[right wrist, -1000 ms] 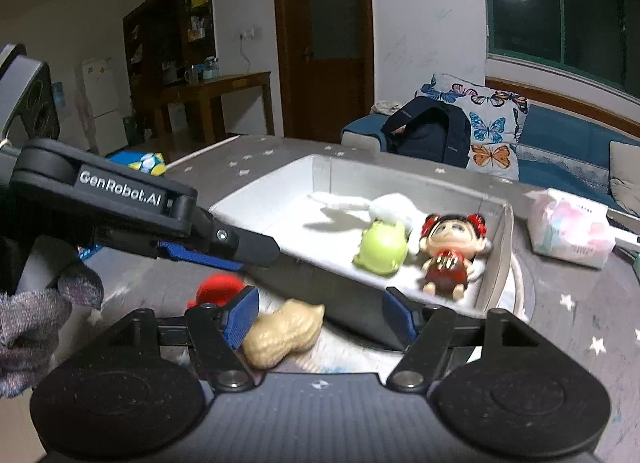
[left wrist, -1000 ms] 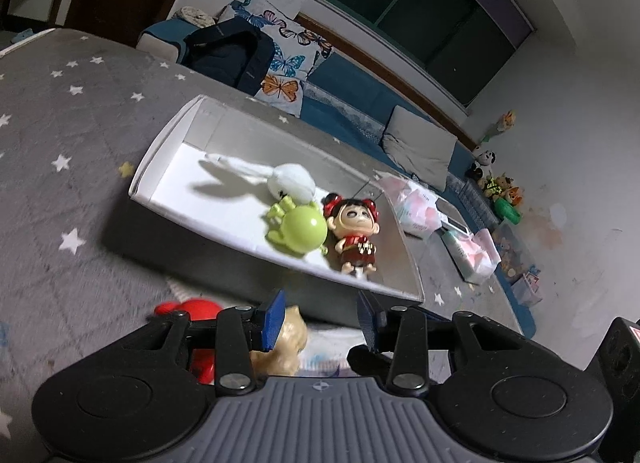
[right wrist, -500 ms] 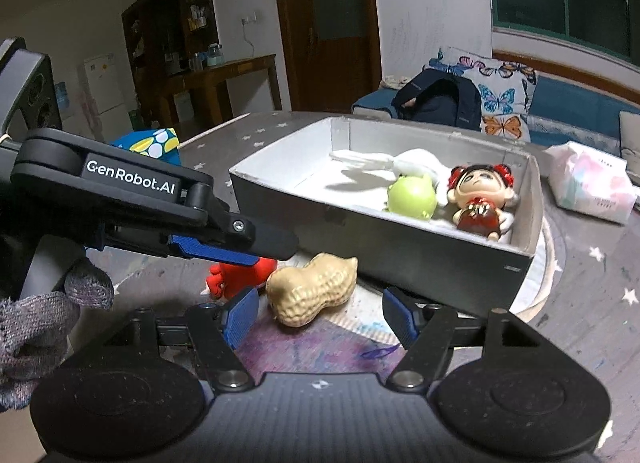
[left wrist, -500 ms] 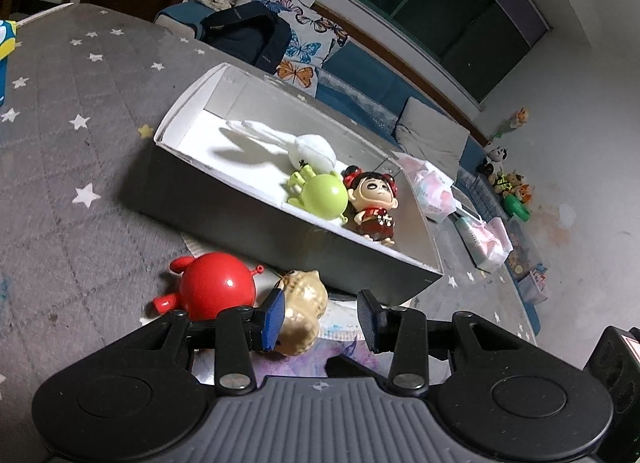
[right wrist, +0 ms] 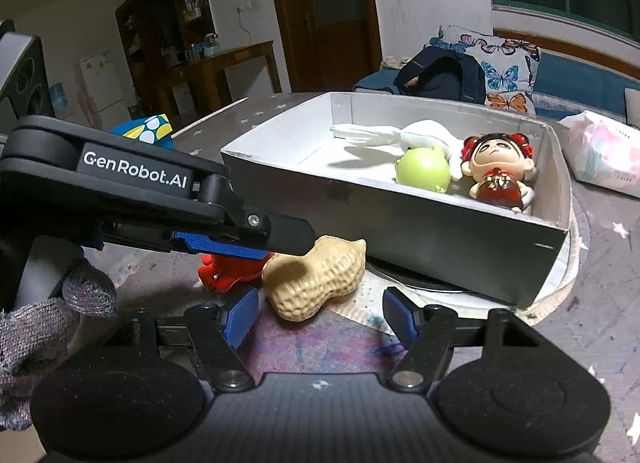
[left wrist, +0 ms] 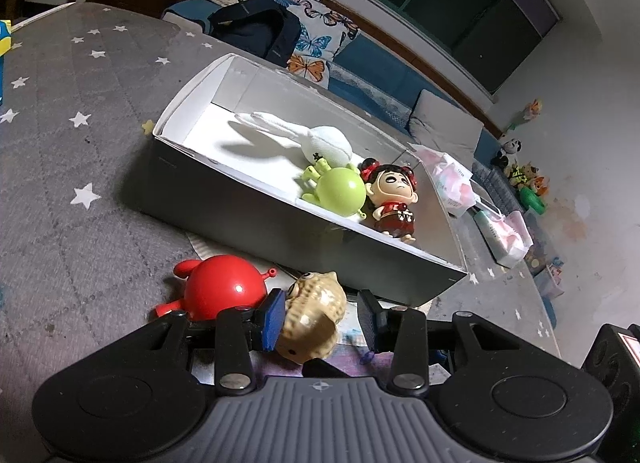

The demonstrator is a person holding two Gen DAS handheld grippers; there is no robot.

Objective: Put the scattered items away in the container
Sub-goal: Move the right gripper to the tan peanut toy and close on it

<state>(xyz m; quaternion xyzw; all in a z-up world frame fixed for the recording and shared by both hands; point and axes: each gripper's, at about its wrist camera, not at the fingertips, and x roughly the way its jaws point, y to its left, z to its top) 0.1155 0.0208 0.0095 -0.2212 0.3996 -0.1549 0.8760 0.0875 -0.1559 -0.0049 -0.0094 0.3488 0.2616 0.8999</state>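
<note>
A tan peanut toy (left wrist: 314,317) lies on the table in front of the grey box (left wrist: 280,223). My left gripper (left wrist: 322,321) is open with the peanut between its fingers, the left pad touching it. A red round toy (left wrist: 224,289) lies just left of the peanut. The box holds a white plush rabbit (left wrist: 320,139), a green frog toy (left wrist: 340,193) and a red-dressed doll (left wrist: 394,199). In the right wrist view my right gripper (right wrist: 318,321) is open and empty just behind the peanut (right wrist: 320,281), with the left gripper's fingers (right wrist: 256,229) over it.
Tissue packs (left wrist: 452,183) lie right of the box on the star-patterned grey cloth (left wrist: 60,143). A blue and yellow item (right wrist: 150,131) sits at the table's far left. A sofa with a dark backpack (left wrist: 260,33) stands behind the table.
Both grippers have lowered and moved in toward the peanut. The left gripper's fingers now straddle it, with the red toy in full view beside it.
</note>
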